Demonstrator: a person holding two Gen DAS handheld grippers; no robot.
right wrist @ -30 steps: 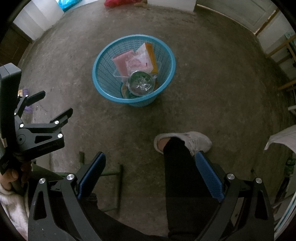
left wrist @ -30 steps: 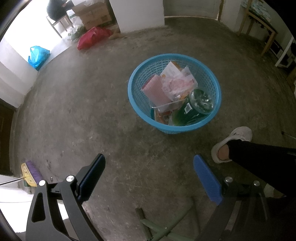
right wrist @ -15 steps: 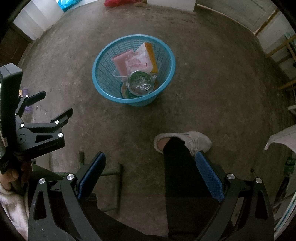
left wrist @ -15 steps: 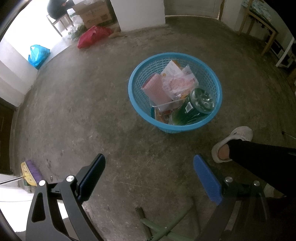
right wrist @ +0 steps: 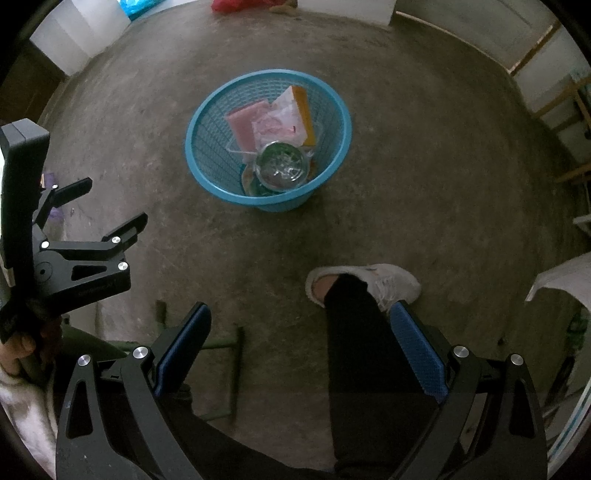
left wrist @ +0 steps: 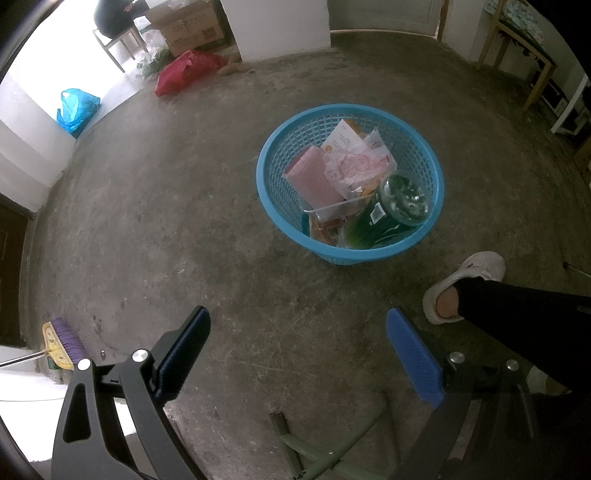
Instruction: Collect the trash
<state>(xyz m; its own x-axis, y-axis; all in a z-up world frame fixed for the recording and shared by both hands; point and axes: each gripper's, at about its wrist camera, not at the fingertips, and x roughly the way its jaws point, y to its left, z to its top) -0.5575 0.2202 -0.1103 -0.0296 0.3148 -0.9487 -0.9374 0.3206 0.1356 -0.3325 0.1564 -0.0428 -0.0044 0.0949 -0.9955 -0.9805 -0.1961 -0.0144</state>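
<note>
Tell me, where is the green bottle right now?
The green bottle lies inside the blue basket on the floor, at the side nearest the person's white shoe, beside a pink packet. Both views show it straight ahead.

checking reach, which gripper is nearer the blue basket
Left, probably. The left gripper hangs open short of the blue basket; the right gripper hangs open farther back, above the person's leg.

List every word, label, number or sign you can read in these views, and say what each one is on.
None can be read.
Cardboard box: dark print and a square code, too blurred.
Green bottle in the blue basket: white label with a code, too small.
Pink-and-white wrapper: printed design, illegible.
Orange packet: print too small.
Left gripper: faint lettering on its black body, unreadable.
</note>
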